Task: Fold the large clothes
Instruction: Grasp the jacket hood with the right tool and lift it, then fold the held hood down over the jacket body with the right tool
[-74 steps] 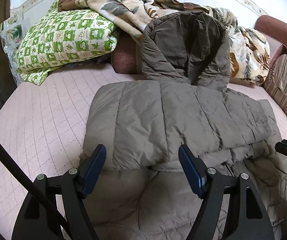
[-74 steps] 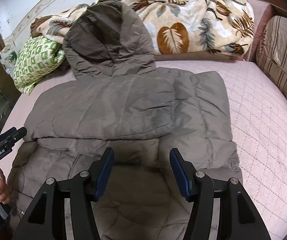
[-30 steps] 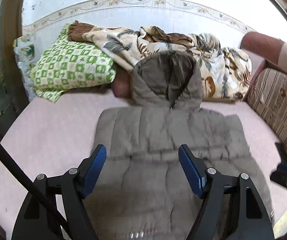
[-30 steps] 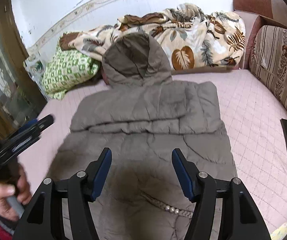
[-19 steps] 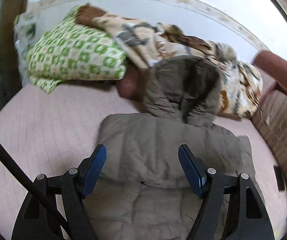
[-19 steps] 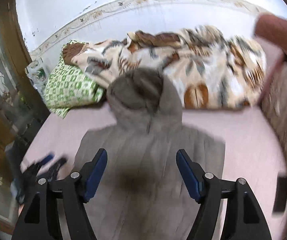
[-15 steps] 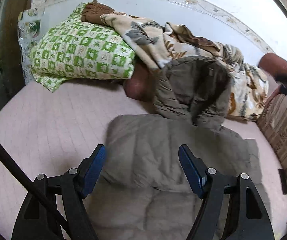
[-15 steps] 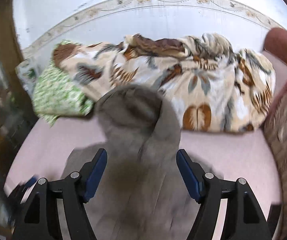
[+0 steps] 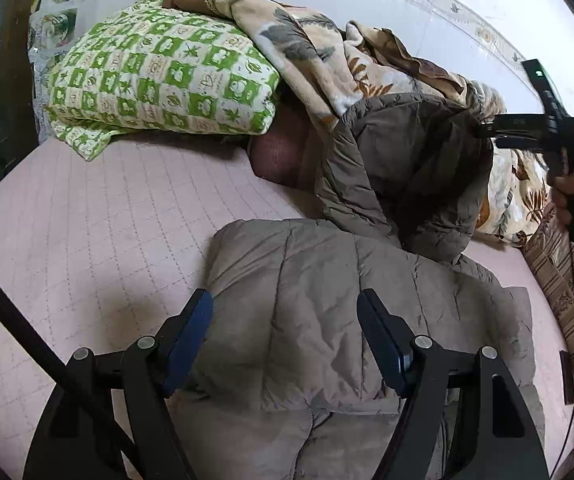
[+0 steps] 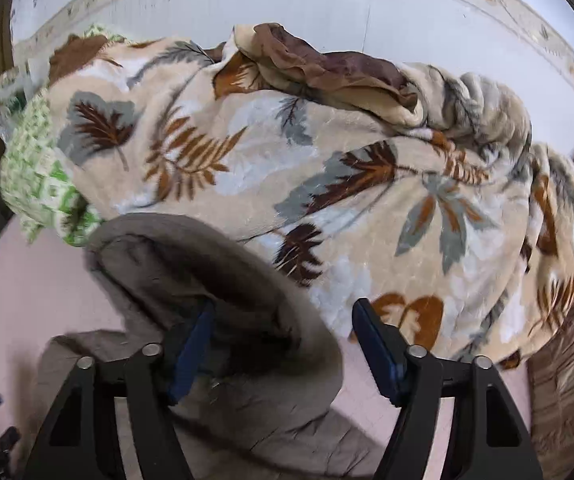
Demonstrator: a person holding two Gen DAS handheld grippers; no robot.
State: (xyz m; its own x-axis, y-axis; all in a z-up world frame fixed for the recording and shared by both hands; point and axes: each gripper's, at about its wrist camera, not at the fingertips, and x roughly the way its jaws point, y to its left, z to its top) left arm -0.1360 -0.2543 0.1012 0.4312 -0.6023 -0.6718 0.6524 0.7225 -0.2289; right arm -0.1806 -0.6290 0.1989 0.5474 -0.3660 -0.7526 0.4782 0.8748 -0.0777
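The big grey coat (image 9: 351,320) lies flat on the pink bed (image 9: 107,232), right under and in front of the left hand-held gripper (image 9: 285,336), with its sleeves already folded in over the body; its hood (image 10: 207,280) stands up at the far end, leaning on the leafy blanket (image 10: 327,168), with the green checked pillow (image 9: 163,80) off to the left; a moment ago the right hand-held gripper (image 10: 283,344) was back over the coat's bottom half, and now it has swung up to the hood; its jaws have just been closing, with the hood's edge between them, but they look spread and not pinching yet; the left one is spread wide and holds nothing; I think the hood gets folded down onto the coat next.
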